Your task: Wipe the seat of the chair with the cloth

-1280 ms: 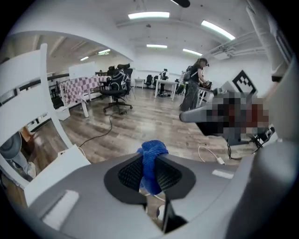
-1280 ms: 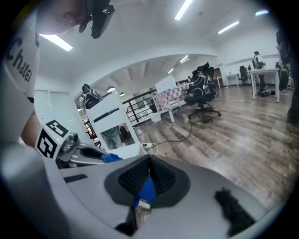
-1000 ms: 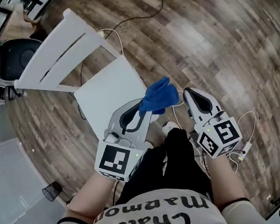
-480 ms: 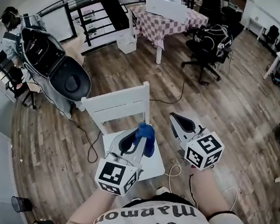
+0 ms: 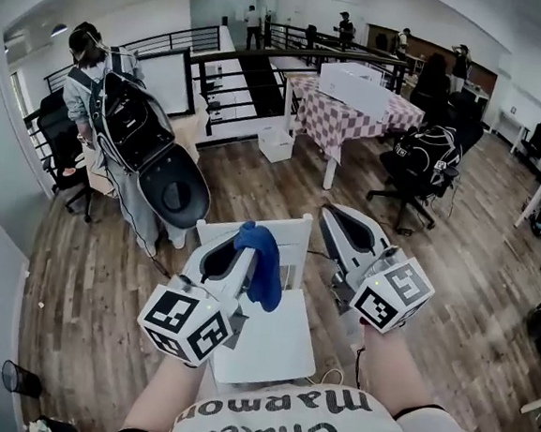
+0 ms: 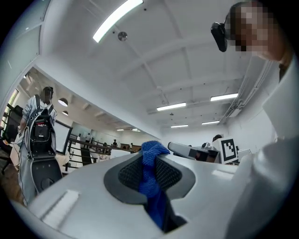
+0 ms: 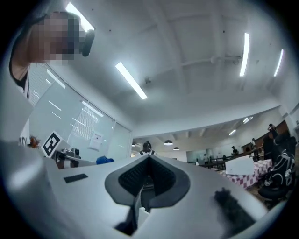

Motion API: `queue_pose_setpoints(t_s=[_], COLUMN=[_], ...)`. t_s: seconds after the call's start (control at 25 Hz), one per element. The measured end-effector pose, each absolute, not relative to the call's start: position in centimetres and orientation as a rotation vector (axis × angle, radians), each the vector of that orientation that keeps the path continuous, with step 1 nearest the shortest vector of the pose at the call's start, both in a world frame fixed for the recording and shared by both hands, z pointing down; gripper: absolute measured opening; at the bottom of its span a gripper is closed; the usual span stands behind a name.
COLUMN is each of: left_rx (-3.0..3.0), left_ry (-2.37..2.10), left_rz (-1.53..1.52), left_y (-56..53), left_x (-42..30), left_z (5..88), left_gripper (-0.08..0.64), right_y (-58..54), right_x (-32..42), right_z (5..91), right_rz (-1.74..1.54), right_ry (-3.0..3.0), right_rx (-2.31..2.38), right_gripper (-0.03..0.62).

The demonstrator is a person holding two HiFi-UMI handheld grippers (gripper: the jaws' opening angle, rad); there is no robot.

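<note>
The left tongs (image 5: 240, 243) are clamped on a fold of the blue cloth (image 5: 264, 268), up well above the white chair seat (image 5: 268, 351); the right tongs (image 5: 335, 214) are pressed together, empty. I'd guess the cloth could drag loose mid-wipe, or the unbraced chair skate on the plank floor (image 5: 85, 288) of this busy open office.

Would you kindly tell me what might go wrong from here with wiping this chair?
The blue cloth is pinched in the left gripper by a narrow fold, the rest hanging loose; it may slip out under pressure. The right gripper is shut and empty, so nothing steadies the white chair, which might slide.
</note>
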State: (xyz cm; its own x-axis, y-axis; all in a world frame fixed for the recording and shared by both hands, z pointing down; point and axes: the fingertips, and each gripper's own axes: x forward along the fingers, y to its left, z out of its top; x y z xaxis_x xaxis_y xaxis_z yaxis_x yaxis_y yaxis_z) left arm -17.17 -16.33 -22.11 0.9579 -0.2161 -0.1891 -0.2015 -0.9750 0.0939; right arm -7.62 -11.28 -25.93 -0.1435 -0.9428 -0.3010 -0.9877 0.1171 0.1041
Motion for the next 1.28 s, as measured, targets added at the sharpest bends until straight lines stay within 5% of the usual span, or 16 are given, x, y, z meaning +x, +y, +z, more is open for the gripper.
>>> queue_pose_setpoints(t_s=[0.36, 1.28], left_rx=[3.051, 3.059], left_ry=[-0.339, -0.542], left_rz=[-0.53, -0.342], left_y=[-15.0, -16.6], left_x=[-21.7, -24.2], left_z=[-31.1, -26.8], left_gripper=[0.055, 0.057], right_y=[-12.1, -11.3], right_x=[-9.7, -8.9], right_z=[-31.3, -25.4], right_rz=[0.461, 0.228], right_ry=[2.334, 2.344], right_rx=[-1.984, -2.237], right_gripper=[0.014, 0.014])
